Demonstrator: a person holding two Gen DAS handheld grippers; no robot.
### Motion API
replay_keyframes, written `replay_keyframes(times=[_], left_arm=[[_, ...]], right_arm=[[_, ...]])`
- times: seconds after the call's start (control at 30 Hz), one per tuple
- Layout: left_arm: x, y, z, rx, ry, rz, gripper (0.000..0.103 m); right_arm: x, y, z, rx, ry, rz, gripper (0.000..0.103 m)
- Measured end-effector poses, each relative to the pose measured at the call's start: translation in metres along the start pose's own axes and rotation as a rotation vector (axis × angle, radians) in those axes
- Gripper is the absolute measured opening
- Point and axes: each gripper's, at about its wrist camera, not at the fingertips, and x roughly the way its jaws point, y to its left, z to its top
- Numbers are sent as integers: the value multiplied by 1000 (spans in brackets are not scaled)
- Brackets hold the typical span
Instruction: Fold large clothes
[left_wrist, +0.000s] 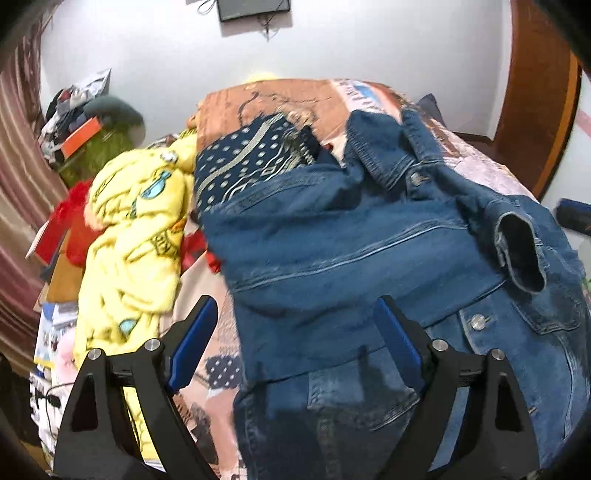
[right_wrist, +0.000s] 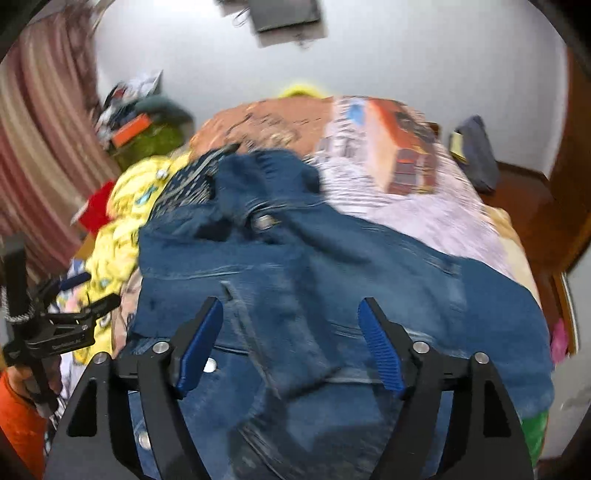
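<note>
A blue denim jacket lies spread over the bed, one sleeve cuff folded up across its right side. My left gripper hangs open above the jacket's lower left part, with nothing between its blue pads. In the right wrist view the same jacket fills the middle, a sleeve lying across its front. My right gripper stands open just over that denim, its pads apart from the cloth. The left gripper shows at the left edge of this view, held by a hand in an orange sleeve.
A yellow printed garment and a navy dotted cloth lie left of the jacket on the patterned bedspread. Red items and a cluttered green stand sit by the striped curtain. A wooden door frame stands at right.
</note>
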Motion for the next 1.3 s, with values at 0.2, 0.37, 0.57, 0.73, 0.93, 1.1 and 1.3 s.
replay_keyframes(times=[0.2,0.37,0.57,0.73,0.93,1.1,1.3], left_arm=[[18,-3,-6,-11,44,-21,88],[27,-5,-13,-7,76,-15,88],[31,-9,-8,11,70,-18,88],[32,-16,2,4,55,-44,88],[33,-38,12,45,48,-61,88],[34,-59,24,75,51,-88,88],[29,-86,41,86,34,-135,88]], right_arm=[[60,35,-5,-187,157,-65,74],[77,22,-6,-202,166,-146,69],[47,-24,5,-13,57,-68,21],[27,-59,7,87,18,-136,21],[8,-100,-6,130,19,-267,21],[-22,-140,-20,228,17,-270,25],[-71,-189,-53,424,-49,-248,65]])
